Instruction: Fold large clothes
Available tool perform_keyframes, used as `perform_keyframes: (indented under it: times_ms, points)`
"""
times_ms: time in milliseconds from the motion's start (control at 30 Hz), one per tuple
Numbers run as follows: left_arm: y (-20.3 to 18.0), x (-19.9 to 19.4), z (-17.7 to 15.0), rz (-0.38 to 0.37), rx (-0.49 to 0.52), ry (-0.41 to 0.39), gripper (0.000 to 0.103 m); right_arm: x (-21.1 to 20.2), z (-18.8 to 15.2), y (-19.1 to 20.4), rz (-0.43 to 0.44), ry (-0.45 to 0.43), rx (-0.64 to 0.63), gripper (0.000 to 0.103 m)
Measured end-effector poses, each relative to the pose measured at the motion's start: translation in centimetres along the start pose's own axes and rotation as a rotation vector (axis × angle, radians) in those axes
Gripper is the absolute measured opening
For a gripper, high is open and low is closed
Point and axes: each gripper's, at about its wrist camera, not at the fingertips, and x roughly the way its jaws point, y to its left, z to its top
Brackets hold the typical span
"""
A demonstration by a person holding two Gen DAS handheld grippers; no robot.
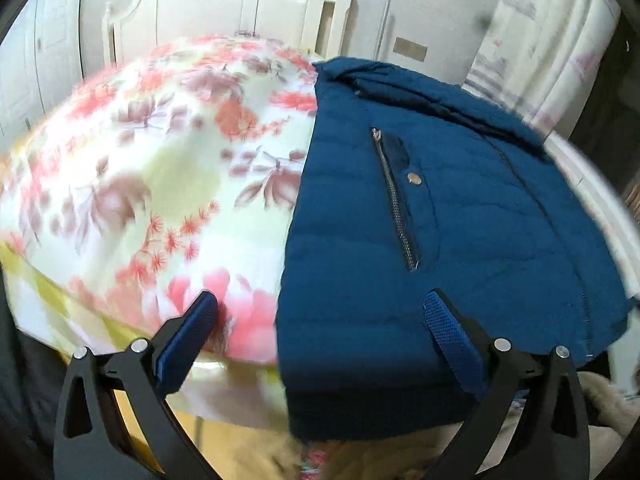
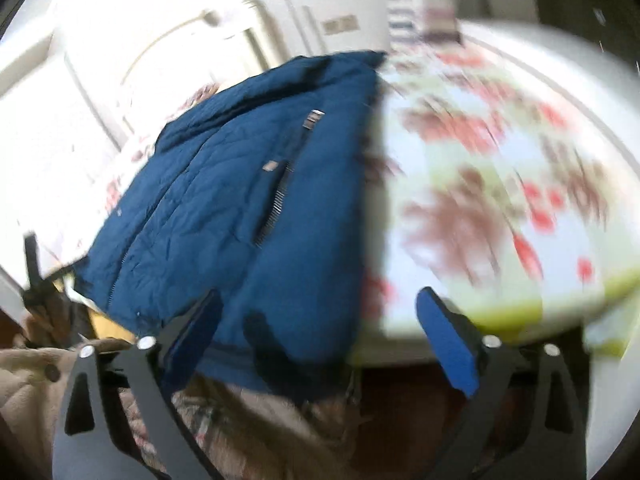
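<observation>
A dark blue quilted jacket [image 1: 460,216] lies folded on the bed, with a silver zipper pocket and a snap button facing up. It also shows in the right wrist view [image 2: 240,200], which is blurred. My left gripper [image 1: 324,312] is open and empty, just above the jacket's near left edge. My right gripper [image 2: 320,312] is open and empty, over the jacket's near right edge. Neither gripper holds the cloth.
The bed is covered by a floral sheet [image 1: 160,168] in pink, brown and yellow, also seen in the right wrist view [image 2: 500,184]. A white headboard [image 1: 224,8] stands behind. A beige fuzzy garment [image 2: 36,392] lies at the near left. A curtain [image 1: 552,52] hangs at right.
</observation>
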Motion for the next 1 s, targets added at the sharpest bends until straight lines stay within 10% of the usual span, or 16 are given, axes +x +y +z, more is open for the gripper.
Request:
perform_keyframes:
  times_ms: [333, 567, 1000]
  points:
    - [-1.5, -1.0, -1.7, -0.205, 0.004, 0.028, 0.089, 0.4, -2.0, -0.4, 0.189, 0.026, 0.083, 0.066]
    - [0.2, -1.8, -2.4, -0.34, -0.096, 0.031, 0.047, 2.0, -2.9, -0.7, 0.302, 0.048, 0.153, 0.058]
    - [0.0, -0.6, -1.1, -0.343, -0.115, -0.004, 0.048, 3.5, -0.4, 1.1, 0.331, -0.008, 0.108, 0.052]
